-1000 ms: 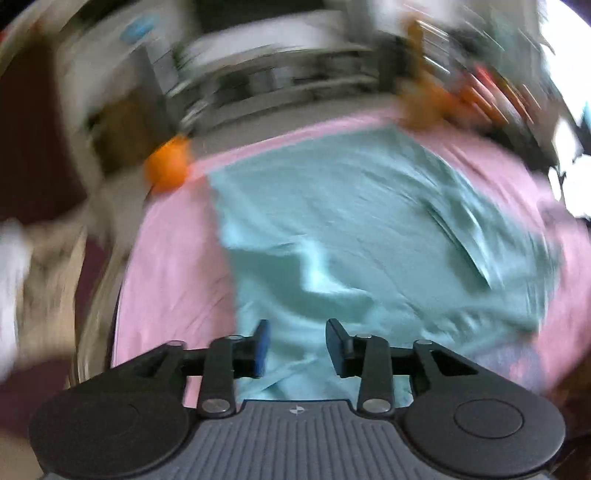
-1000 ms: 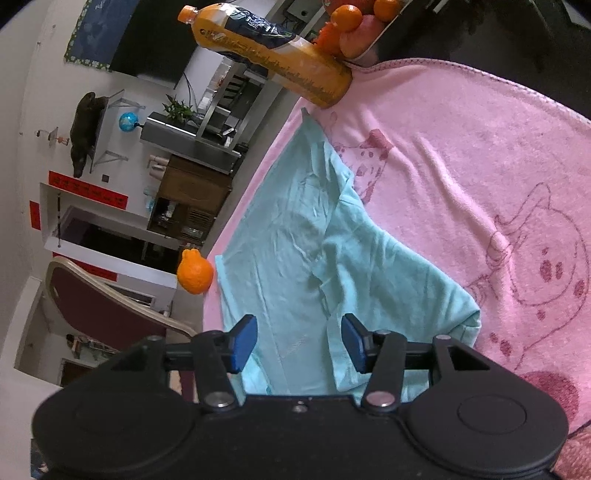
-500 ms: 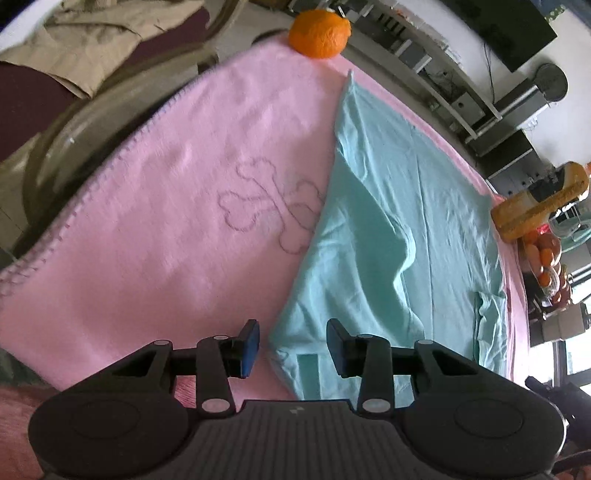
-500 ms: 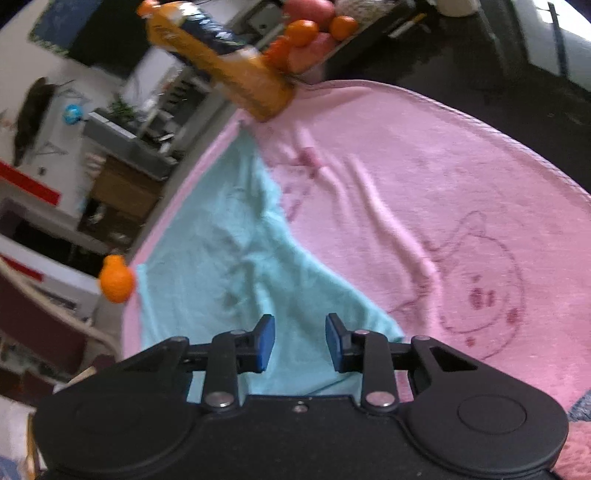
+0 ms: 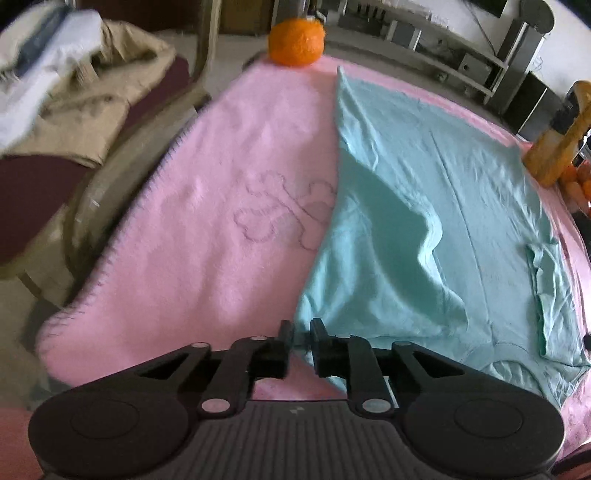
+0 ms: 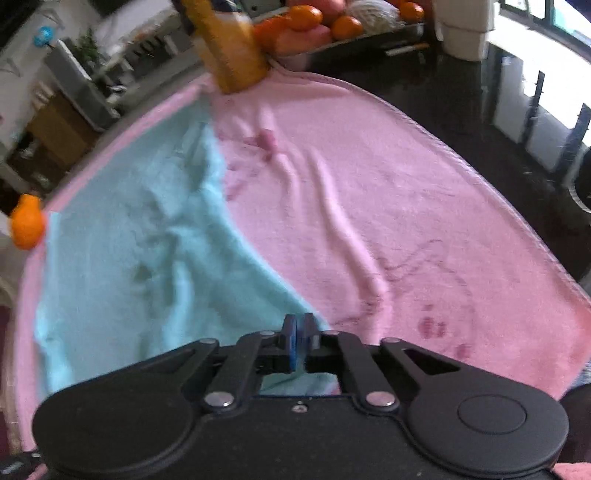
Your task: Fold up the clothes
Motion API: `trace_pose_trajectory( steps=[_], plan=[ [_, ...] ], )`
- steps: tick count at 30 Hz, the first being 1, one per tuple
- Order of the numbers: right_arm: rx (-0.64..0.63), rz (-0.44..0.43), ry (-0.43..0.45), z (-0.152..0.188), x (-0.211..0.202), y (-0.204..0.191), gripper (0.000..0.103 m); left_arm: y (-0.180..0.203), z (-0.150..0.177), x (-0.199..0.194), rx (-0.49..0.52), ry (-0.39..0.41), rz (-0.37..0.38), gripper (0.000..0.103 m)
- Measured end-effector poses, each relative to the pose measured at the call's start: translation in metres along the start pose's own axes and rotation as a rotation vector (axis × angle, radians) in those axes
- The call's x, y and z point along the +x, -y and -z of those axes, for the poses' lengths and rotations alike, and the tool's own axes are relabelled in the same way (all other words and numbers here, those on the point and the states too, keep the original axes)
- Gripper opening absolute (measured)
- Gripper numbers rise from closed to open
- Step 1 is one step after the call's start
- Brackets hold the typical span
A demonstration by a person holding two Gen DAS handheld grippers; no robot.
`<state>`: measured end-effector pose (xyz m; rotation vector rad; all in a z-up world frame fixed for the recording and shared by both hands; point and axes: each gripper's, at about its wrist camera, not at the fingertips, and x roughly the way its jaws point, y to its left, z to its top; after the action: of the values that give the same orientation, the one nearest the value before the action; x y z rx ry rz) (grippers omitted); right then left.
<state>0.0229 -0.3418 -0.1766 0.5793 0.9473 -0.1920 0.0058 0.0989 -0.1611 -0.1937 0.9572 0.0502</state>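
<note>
A light teal garment (image 5: 436, 206) lies spread and wrinkled on a pink blanket (image 5: 221, 206). In the left wrist view my left gripper (image 5: 299, 332) is shut on the garment's near left corner. In the right wrist view the same garment (image 6: 140, 251) fills the left half, and my right gripper (image 6: 300, 326) is shut on its near right corner, the blue pads pressed together on the cloth. The pink blanket (image 6: 388, 192) spreads to the right of it.
An orange (image 5: 295, 37) sits at the blanket's far edge, and shows again at the left of the right wrist view (image 6: 27, 225). An orange juice bottle (image 6: 229, 48) and a fruit tray (image 6: 332, 26) stand at the far side. A chair with beige clothing (image 5: 85, 92) stands left.
Both grippers have closed from open onto the garment's near corners. The right one narrowed first. The left camera swung round to face the garment's left edge.
</note>
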Motion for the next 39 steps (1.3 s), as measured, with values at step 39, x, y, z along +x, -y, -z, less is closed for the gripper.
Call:
trace_pose_trajectory(
  steps=[39],
  plan=[
    [-0.364, -0.496, -0.264, -0.007, 0.053, -0.183, 0.019, 0.02, -0.083, 0.068, 0.146, -0.112, 0.155, 0.014]
  ],
)
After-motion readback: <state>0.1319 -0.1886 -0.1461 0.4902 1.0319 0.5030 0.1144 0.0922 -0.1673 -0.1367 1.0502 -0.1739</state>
